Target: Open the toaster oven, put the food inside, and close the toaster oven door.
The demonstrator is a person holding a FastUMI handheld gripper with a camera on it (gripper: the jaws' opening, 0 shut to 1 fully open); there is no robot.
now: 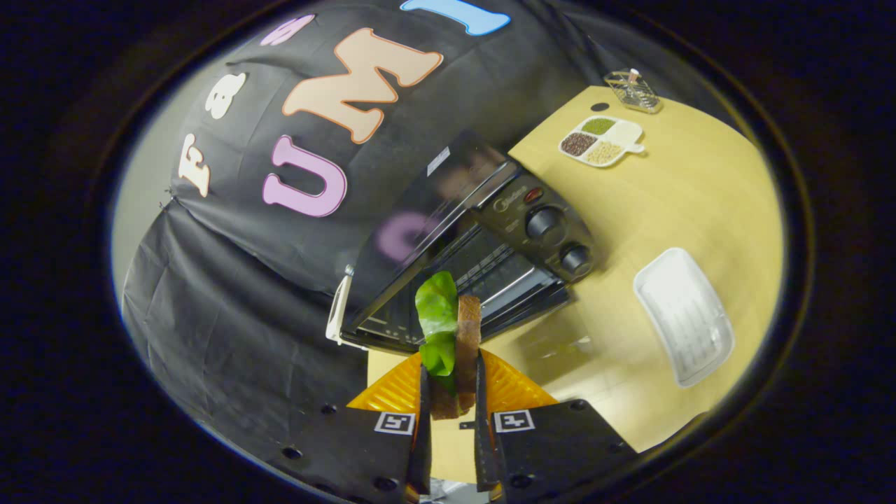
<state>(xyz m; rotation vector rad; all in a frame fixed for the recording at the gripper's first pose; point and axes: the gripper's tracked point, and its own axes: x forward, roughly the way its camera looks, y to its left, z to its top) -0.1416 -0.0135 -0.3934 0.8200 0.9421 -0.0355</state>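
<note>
Food (458, 336): sandwich slice with green leaf, clamped upright between both fingers of gripper (452, 392), nearly closed. Toaster oven (476, 245) just beyond, door open, on worktop (686, 203).

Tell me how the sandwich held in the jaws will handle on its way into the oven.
The sandwich, clamped in the gripper, is probably soft: its bread looks squashable. Its lettuce leaf sticks out loose and may flop or slip. Being layered, it could come apart when set in the open toaster oven.
</note>
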